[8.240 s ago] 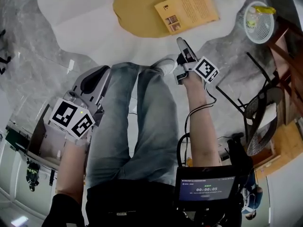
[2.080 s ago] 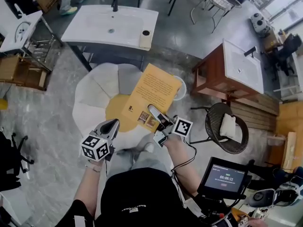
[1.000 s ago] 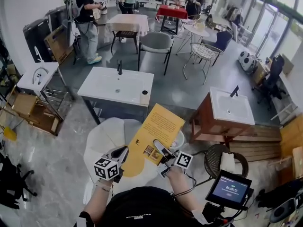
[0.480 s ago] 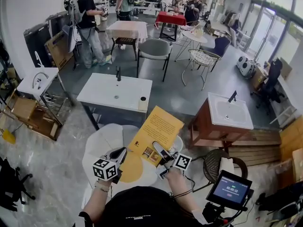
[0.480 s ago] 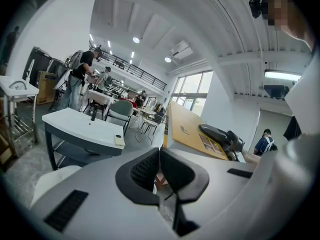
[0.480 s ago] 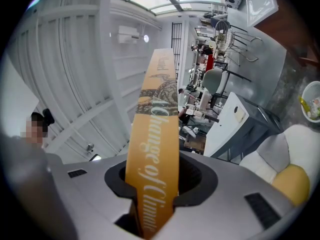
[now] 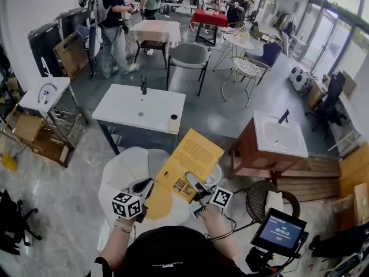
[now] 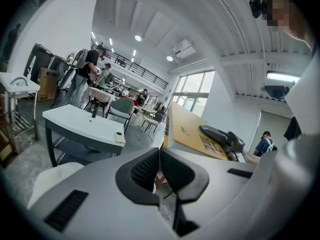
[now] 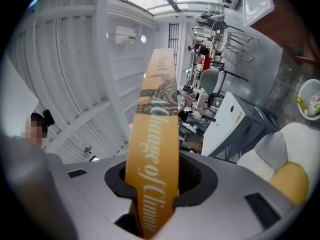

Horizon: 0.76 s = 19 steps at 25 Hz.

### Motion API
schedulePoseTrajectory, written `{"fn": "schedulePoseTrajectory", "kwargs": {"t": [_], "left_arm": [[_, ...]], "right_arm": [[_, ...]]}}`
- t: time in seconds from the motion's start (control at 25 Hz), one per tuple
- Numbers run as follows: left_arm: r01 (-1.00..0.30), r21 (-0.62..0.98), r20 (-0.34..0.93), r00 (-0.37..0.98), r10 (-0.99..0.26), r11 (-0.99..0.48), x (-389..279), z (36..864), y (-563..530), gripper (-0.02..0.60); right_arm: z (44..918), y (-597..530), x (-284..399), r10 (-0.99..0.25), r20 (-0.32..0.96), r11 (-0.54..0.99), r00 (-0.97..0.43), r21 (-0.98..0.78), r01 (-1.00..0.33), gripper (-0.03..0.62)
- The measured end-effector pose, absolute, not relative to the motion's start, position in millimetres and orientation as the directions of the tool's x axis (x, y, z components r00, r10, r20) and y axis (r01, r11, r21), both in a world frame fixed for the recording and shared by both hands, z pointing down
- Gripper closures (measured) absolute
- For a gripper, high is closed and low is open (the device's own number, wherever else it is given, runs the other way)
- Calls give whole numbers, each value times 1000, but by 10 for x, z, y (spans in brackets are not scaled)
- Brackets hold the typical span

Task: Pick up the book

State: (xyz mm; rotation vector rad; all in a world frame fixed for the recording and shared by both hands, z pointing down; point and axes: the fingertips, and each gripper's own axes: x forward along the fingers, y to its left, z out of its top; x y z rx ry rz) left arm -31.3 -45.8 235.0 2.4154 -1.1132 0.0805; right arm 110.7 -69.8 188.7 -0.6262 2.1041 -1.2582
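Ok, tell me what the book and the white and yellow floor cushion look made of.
Book: paper, with a matte orange-yellow card cover. The narrow spine carries printed lettering, and the cover keeps flat.
Floor cushion: probably soft padded fabric with a matte finish, judging by its puffy lobes with seams between them. The exact cloth is unclear.

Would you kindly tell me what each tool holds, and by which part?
The right tool clamps the yellow book by its spine edge near one end; the left tool holds nothing.

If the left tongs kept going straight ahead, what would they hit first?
Probably the near edge of the orange book in the right tongs; they might just slip past it, depth is unclear.
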Motion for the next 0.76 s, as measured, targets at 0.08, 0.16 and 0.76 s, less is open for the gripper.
{"fn": "schedulePoseTrajectory", "kwargs": {"t": [0.08,0.16,0.76], "left_arm": [[-732,398,246,666,-704,-553,-322,2357,-461,566],[-733,399,245,664,-706,-551,-330,2363,-472,566],[-732,410,264,666,-698,-544,-371,2410,-459,566]], "right_arm": [[1907,-697,1114,-661,-250,436,-707,-895,-92,430],[1929,-701,1128,-665,-247,431,-705,-898,-91,430],[1979,-700,1157,-689,-238,396,-685,-915,-80,430]]}}
